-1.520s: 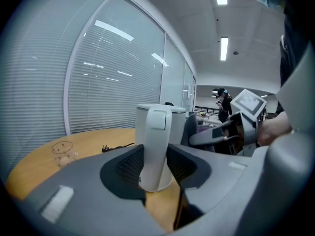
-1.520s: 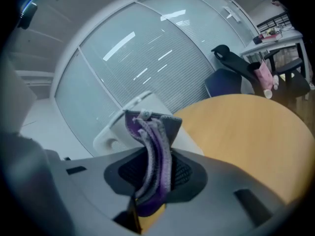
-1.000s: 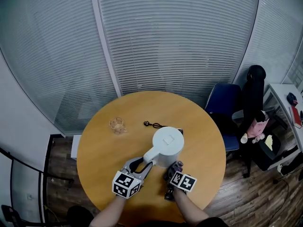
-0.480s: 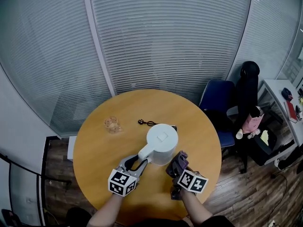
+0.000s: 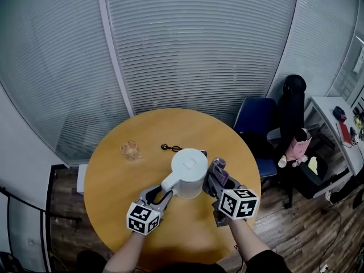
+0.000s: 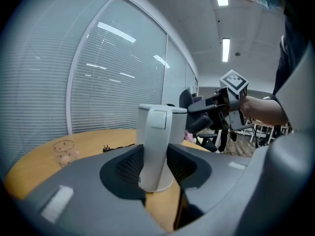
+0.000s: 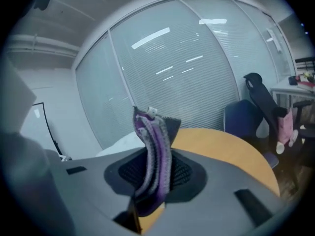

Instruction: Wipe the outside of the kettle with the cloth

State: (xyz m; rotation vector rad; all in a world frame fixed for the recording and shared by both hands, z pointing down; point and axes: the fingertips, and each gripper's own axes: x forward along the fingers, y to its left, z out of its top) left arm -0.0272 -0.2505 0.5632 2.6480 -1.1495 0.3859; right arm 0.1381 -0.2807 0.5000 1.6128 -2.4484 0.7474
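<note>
Jaws of the left gripper (image 6: 156,167) clamp the handle of the white plastic electric kettle (image 5: 189,172), which stands upright near the middle of the round wooden bench (image 5: 114,181). Jaws of the right gripper (image 5: 218,182) pinch the purple knitted cloth (image 7: 153,156), held just beside the kettle's right wall; contact unclear. Judged: wiping looks under way, and how much of the wall is done can't be told. Count: one kettle, one cloth, two grippers, one small clear glass (image 5: 129,150), one black plug lead (image 5: 169,148).

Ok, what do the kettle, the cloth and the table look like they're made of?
Kettle: probably matte white plastic, smooth and seamless-looking. Cloth: soft purple fabric, knitted or terry by its ribbed, limp folds. Table: wood or wood-look laminate; smooth, even tan top.
</note>
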